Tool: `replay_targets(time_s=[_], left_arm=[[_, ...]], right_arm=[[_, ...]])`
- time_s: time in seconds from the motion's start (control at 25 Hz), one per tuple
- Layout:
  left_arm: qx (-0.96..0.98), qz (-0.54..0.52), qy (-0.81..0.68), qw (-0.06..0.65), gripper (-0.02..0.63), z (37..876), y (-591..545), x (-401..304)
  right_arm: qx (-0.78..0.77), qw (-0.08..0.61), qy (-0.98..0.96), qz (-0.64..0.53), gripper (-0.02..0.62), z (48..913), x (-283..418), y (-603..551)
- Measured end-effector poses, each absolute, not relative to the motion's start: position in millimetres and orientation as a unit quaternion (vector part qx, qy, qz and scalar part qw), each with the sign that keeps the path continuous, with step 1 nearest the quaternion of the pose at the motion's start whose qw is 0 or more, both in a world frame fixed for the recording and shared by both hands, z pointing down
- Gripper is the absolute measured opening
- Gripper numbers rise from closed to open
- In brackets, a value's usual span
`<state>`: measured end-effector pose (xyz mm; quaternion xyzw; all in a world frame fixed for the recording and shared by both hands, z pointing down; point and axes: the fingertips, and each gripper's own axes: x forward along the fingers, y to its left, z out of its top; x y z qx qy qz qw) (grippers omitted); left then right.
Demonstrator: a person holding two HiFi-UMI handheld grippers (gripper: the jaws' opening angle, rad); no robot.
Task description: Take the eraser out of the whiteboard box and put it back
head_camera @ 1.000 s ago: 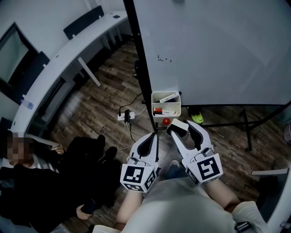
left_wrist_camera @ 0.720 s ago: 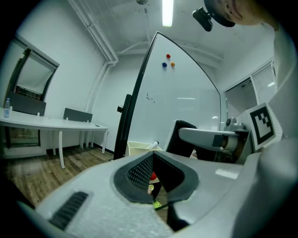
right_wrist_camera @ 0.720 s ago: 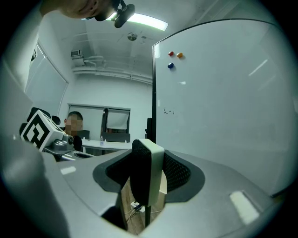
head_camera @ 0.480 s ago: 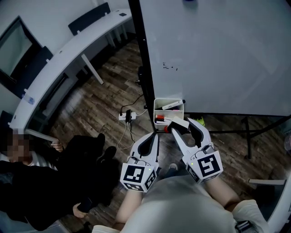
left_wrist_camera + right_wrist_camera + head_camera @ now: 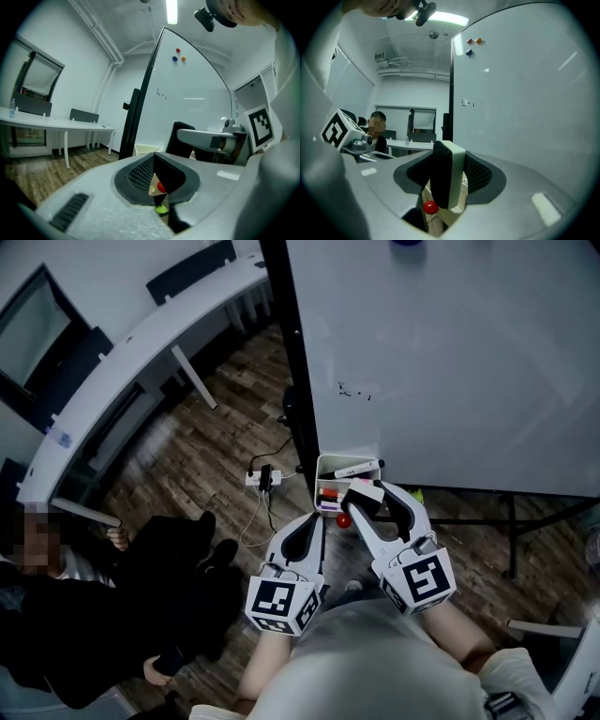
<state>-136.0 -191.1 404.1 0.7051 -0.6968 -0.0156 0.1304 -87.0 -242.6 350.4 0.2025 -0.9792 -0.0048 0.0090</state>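
The right gripper [image 5: 368, 497] is clamped on the eraser [image 5: 448, 174]: its jaws stand fairly wide, and the pads press on both sides of the upright block, dark face to the left and pale back to the right. In the head view the eraser sits at the near edge of the whiteboard box [image 5: 320, 480], a small white bin fixed at the lower left corner of the whiteboard [image 5: 450, 362]. From this angle it may be touching the rim or just short of it; I cannot tell which. A marker [image 5: 354, 469] lies across the far part of the box, and a red ball [image 5: 344, 519] shows just below the box, between the two grippers. The left gripper [image 5: 316, 524] is to the left of the right one, close beside it, with its jaws together and nothing held. Farther left, a power strip [image 5: 262, 479] lies on the wooden floor [image 5: 216, 442]. A seated person [image 5: 103, 606] is at the near left, beside a curved white desk [image 5: 141, 338].
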Motion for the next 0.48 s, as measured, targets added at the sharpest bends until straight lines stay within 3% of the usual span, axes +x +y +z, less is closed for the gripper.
replay_targets(time_s=[0.48], left_arm=[[0.696,-0.023,-0.706,0.127,0.005,403.5,-208.0,-141.6]], right_arm=[[0.184,0.031,-0.982,0.003,0.204,363.0,-93.3,-254.5]])
